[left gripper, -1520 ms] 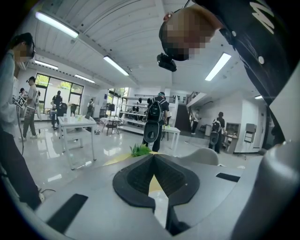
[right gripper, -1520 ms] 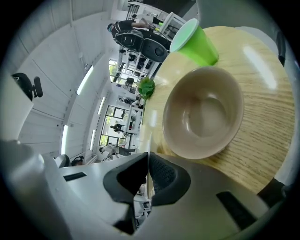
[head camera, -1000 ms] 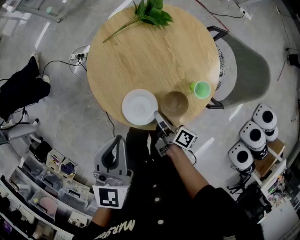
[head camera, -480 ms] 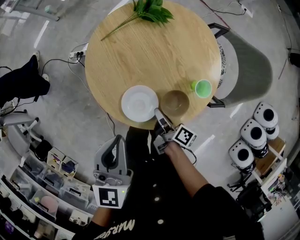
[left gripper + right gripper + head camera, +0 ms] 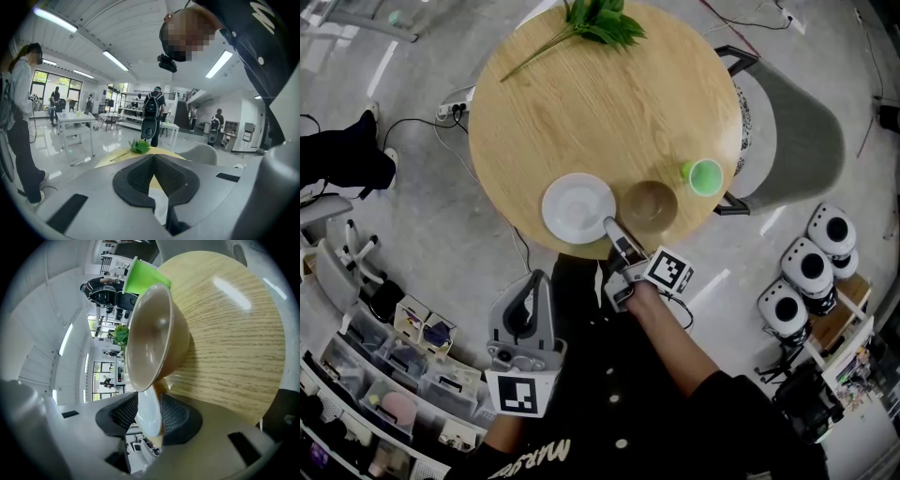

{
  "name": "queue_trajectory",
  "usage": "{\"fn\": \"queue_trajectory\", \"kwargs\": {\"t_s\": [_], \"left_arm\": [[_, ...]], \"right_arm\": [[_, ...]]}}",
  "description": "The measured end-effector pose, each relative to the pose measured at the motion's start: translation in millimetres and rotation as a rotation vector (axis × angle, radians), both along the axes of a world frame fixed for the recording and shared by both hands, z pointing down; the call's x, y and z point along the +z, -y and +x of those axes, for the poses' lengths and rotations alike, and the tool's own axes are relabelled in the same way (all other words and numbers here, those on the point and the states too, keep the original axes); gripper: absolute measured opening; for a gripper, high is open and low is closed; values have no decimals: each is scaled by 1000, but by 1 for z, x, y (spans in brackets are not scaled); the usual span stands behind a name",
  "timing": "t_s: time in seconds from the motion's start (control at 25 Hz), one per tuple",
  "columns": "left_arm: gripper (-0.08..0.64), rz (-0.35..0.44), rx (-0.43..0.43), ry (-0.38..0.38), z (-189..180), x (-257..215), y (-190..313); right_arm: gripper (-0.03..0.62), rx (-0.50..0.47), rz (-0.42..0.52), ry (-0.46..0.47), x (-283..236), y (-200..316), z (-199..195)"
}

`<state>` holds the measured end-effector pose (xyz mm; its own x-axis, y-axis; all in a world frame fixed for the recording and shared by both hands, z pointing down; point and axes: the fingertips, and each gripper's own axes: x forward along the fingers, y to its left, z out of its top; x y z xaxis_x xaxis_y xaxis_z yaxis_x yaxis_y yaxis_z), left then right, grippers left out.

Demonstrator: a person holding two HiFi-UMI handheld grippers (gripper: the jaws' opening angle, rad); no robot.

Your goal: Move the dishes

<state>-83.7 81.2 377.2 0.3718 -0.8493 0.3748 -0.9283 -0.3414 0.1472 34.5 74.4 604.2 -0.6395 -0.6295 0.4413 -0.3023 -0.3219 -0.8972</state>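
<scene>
A white plate [image 5: 577, 206] lies near the front edge of the round wooden table [image 5: 609, 103], and beside it on the right stands a brown bowl [image 5: 650, 204]. My right gripper [image 5: 612, 228] is shut on the plate's near rim. In the right gripper view, the white plate rim [image 5: 149, 420] sits between the dark pads [image 5: 177, 417], with the bowl [image 5: 150, 338] just beyond. My left gripper [image 5: 528, 283] hangs below the table edge, off to the left, shut and holding nothing. Its pads [image 5: 136, 178] meet at the tip.
A green cup [image 5: 705, 177] stands right of the bowl; it also shows behind the bowl [image 5: 145, 277]. A leafy sprig [image 5: 598, 23] lies at the table's far edge. A grey chair [image 5: 792, 141] is at the right, storage bins [image 5: 403, 375] at lower left.
My right gripper has edged slightly forward along the plate's rim. The plate, bowl and cup stay where they were. The left gripper has not moved.
</scene>
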Motion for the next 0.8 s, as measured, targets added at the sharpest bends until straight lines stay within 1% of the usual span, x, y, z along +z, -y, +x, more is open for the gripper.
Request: {"fn": "queue_trajectory", "kwargs": {"t_s": [0.16, 0.28, 0.4, 0.44, 0.48, 0.52, 0.56, 0.64, 0.76, 0.8], "left_arm": [[17, 3, 1, 0, 1, 0, 1], [17, 4, 3, 1, 2, 1, 1], [17, 20, 4, -1, 2, -5, 5], [17, 29, 4, -2, 2, -7, 6], [17, 39, 4, -3, 1, -10, 8], [17, 49, 4, -4, 1, -14, 10], [17, 60, 2, -7, 1, -19, 12], [17, 82, -4, -12, 2, -30, 17], [17, 123, -9, -3, 1, -48, 24], [17, 142, -9, 1, 0, -56, 26]], "right_arm": [[179, 11, -32, -20, -1, -3, 4], [195, -11, -45, -31, -3, -9, 3], [195, -11, -34, 14, -18, -17, 1], [181, -16, -23, 24, -26, -21, -1], [169, -35, -7, 11, -33, -24, -2], [158, -72, 26, -25, -41, -27, -3], [150, -117, 78, -70, -52, -27, -4], [115, -179, 205, -143, -78, -19, -4], [44, -205, 380, -239, -121, 6, 6], [-5, -205, 433, -281, -136, 16, 12]]}}
